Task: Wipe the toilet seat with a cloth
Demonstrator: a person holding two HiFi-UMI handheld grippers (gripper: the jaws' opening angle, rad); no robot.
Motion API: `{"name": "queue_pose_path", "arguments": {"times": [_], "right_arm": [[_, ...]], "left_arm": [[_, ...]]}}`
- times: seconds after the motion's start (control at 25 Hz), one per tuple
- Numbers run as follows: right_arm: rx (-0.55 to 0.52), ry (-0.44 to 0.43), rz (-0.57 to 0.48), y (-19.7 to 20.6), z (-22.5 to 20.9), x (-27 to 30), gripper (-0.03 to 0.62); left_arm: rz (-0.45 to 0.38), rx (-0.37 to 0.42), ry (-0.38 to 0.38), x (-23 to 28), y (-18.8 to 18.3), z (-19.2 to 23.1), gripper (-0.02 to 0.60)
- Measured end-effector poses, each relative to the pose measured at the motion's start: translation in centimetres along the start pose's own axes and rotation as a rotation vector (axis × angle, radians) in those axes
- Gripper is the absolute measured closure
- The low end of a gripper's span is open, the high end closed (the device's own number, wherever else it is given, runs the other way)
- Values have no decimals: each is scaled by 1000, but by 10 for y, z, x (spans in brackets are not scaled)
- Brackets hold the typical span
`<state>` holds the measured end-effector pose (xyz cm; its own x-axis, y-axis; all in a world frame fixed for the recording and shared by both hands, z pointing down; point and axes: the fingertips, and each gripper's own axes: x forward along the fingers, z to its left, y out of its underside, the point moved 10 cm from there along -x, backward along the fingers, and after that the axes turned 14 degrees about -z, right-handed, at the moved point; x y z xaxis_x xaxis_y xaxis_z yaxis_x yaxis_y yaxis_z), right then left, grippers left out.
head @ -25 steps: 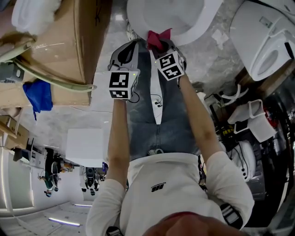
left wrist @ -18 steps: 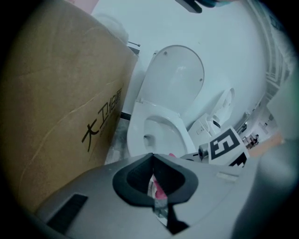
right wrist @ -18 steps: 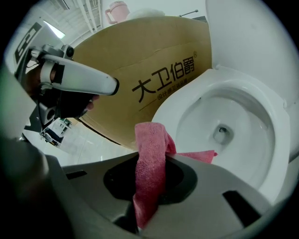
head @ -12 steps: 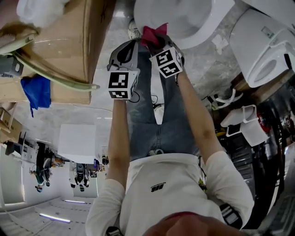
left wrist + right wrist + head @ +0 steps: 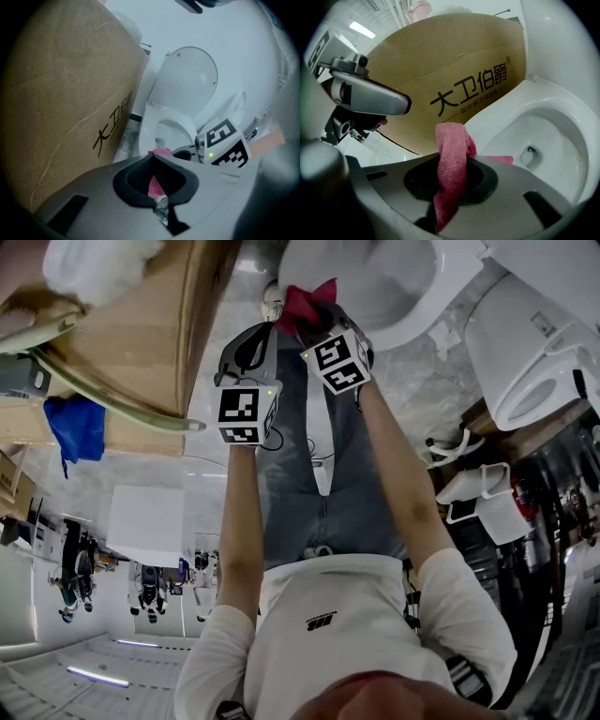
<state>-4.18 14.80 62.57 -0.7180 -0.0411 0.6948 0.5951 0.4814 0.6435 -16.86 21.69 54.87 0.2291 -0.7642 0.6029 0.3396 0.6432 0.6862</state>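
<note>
Right claw [image 5: 317, 322], clenched on pink cloth [image 5: 306, 302], now nearer toilet seat [image 5: 543, 101] than second ago. Cloth hangs over front rim, seemingly not yet touching. Left claw [image 5: 161, 206] looks closed, empty, beside cardboard box [image 5: 61, 93]. Wiping likely imminent.
</note>
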Motion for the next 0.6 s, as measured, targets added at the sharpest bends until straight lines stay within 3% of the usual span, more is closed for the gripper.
{"name": "queue_pose_path", "arguments": {"times": [0.6], "right_arm": [[-14, 5, -44, -37, -50, 15, 543]], "left_arm": [[0, -12, -47, 29, -29, 7, 571]]}}
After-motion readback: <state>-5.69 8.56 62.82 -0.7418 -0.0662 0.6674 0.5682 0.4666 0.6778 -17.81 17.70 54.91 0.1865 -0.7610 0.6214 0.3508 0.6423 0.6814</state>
